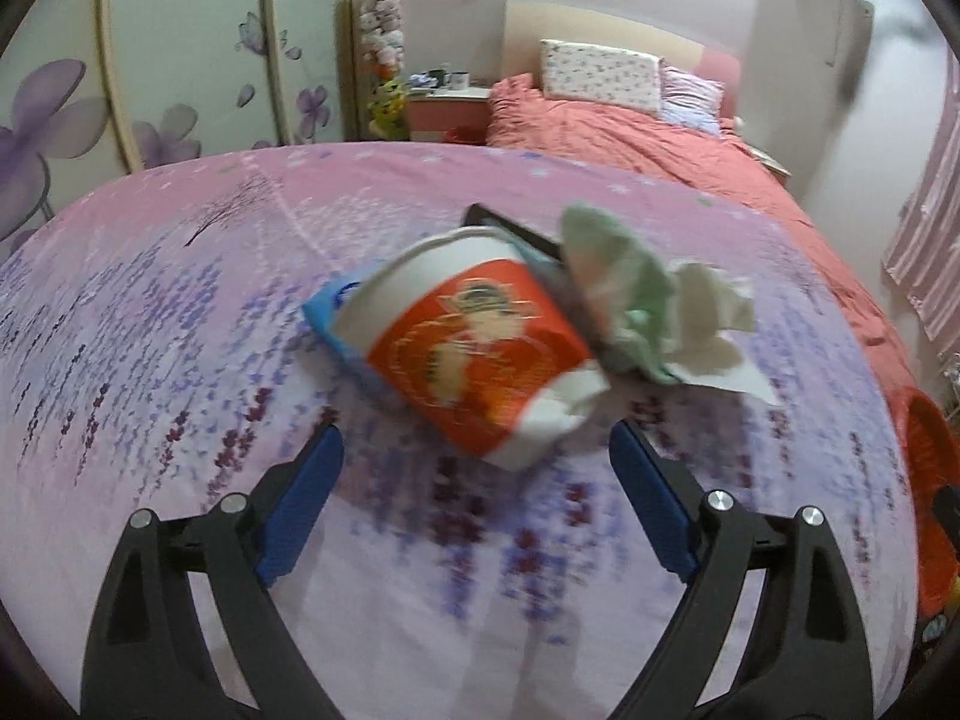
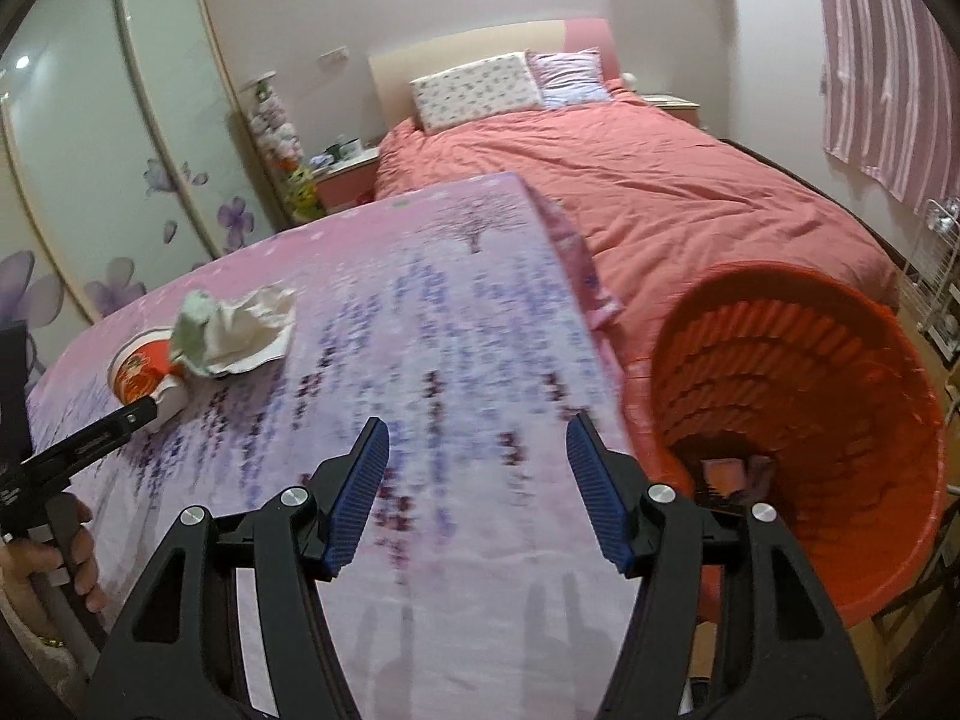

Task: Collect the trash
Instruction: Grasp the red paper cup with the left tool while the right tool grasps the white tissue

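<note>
Crushed orange-and-white paper cup [image 1: 480,354] lying on its side on pink-lilac flower-print tablecloth [image 1: 150,312], just ahead of left gripper [image 1: 474,438], overlapping blue-and-white plastic wrapper [image 1: 327,315] under its rim side. Touching crumpled pale-green-and-white tissue wad [image 1: 636,300] on its right; edge of flat black item [image 1: 510,228] poking out behind, identity unclear. Left gripper spread wide, blue ribbed pads [image 1: 300,516] either side of cup's near end, apart from it, nothing held. Seen from right wrist: same cup [image 2: 141,375] and tissue wad [image 2: 234,327] far left on cloth, one black finger of left gripper [image 2: 90,441] right at cup base, contact unclear; hand on its handle at lower left edge. Right gripper [image 2: 477,441] wide open, empty, over bare cloth near table's right edge. Round orange plastic woven-texture bin [image 2: 810,372] just beside that edge, some scraps at bottom, blurry. Salmon-covered bed [image 2: 660,192] beyond table.
</note>
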